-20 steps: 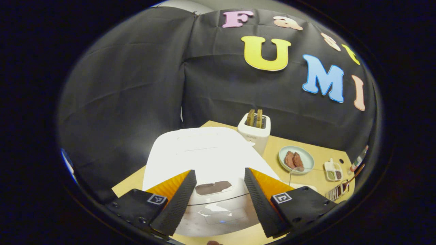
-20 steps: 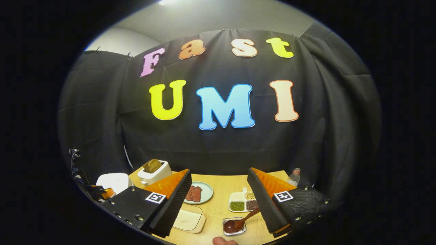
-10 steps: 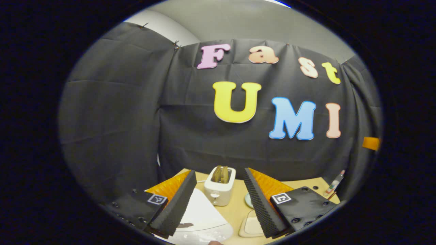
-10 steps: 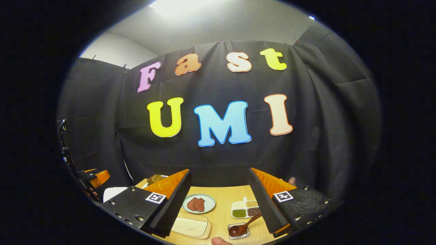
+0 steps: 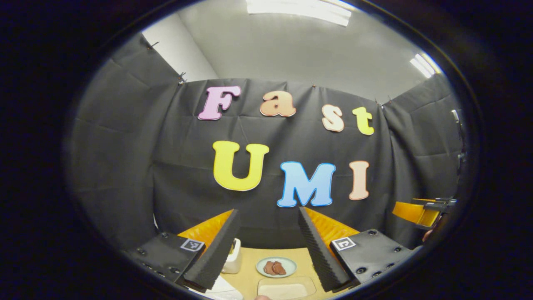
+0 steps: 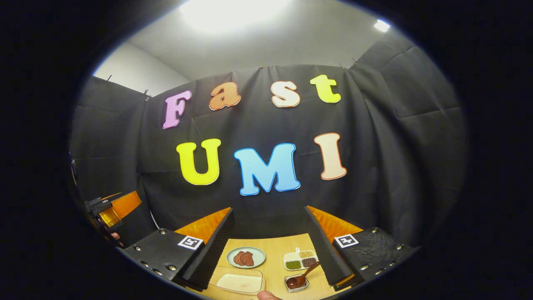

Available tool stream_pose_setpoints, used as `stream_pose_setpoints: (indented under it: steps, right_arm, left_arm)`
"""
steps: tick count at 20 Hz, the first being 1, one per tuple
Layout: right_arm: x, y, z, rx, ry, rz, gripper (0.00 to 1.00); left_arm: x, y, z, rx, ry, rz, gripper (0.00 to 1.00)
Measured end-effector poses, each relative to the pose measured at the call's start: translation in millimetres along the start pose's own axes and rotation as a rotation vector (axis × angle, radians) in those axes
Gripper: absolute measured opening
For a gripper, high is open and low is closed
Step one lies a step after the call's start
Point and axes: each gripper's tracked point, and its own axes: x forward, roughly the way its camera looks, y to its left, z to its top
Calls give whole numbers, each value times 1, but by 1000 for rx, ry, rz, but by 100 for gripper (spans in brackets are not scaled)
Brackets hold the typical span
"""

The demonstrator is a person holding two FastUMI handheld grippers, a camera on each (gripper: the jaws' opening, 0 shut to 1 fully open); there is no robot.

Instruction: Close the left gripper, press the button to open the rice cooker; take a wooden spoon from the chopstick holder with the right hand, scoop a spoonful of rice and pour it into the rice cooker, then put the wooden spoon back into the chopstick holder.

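Note:
My left gripper [image 5: 267, 216] is open and holds nothing; it is raised and points at the back wall. A white corner of the rice cooker [image 5: 222, 292] peeks out at the bottom edge beside its left finger. A shallow tray of rice [image 5: 286, 287] lies just below, on the wooden table [image 5: 250, 260]. My right gripper [image 6: 268, 216] is open too, with nothing between its fingers. Under it, the wooden spoon [image 6: 306, 273] rests with its bowl in the small clear chopstick holder [image 6: 296, 283]. The rice tray [image 6: 240, 282] lies to the left of the holder.
A white toaster [image 5: 234, 257] stands behind the left finger. A plate of brown meat [image 5: 276, 267] [image 6: 245, 257] sits mid-table and a divided dish of beans [image 6: 300, 260] to its right. The other gripper shows at the far edge of each view [image 5: 420, 212] [image 6: 112, 208].
Both grippers have tilted upward, so the table has sunk to the bottom of each view. The rice cooker, once large under the left gripper, has slid almost out of sight.

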Motion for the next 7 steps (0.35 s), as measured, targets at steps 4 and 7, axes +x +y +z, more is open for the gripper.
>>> stream_pose_setpoints:
  steps: [4, 7]
  right_arm:
    - [-13, 5, 3, -27, -10, -29, 99]
    - [-15, 9, 0, -26, -3, -25, 99]
  left_arm:
    - [-2, 6, -10, -22, 34, -22, 97]
    - [-3, 13, -9, -16, 34, -15, 94]
